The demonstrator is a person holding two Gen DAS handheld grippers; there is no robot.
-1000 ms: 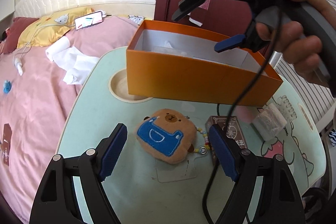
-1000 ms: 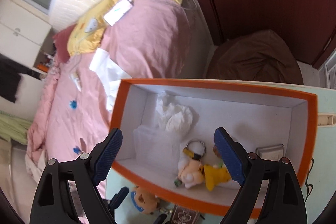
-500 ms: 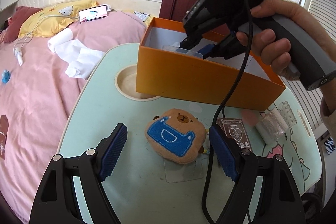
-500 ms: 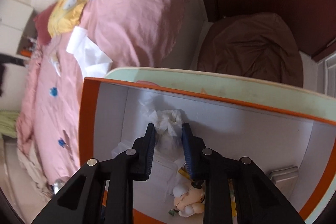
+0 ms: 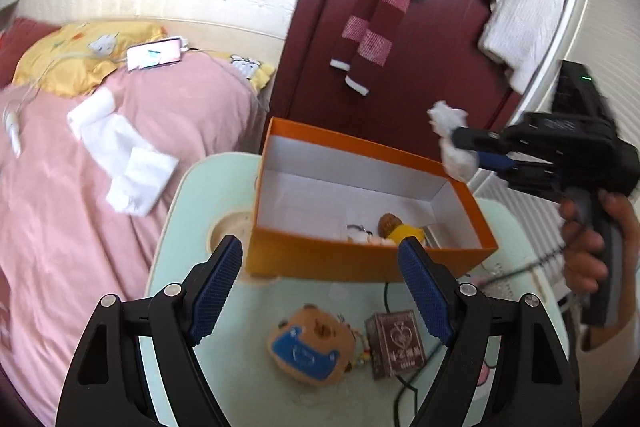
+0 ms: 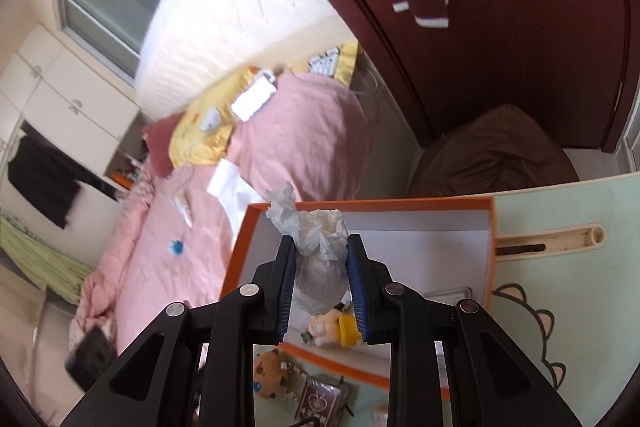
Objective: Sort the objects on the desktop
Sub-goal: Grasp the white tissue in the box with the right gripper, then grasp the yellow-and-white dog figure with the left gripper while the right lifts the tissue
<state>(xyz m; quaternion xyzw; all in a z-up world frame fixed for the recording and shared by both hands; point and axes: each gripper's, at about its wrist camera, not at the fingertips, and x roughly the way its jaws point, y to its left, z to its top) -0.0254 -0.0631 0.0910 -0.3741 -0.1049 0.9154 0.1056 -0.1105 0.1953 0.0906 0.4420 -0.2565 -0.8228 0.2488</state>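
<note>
Bedside counter (image 5: 192,187), pale green, carried the orange box (image 5: 360,259). Right hand-held gripper (image 6: 322,255), wide open a second before, was clamped on crumpled tissue (image 6: 316,227), lifted above the box: trash separated out. Left hand-held gripper (image 5: 320,287) stayed apart over the bear plush (image 5: 310,347).

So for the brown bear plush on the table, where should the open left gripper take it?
Across the bear plush at its rounded sides, coming straight down from above: it lies flat, and the card box sits close on one side, so keep the left gripper clear of that.
</note>
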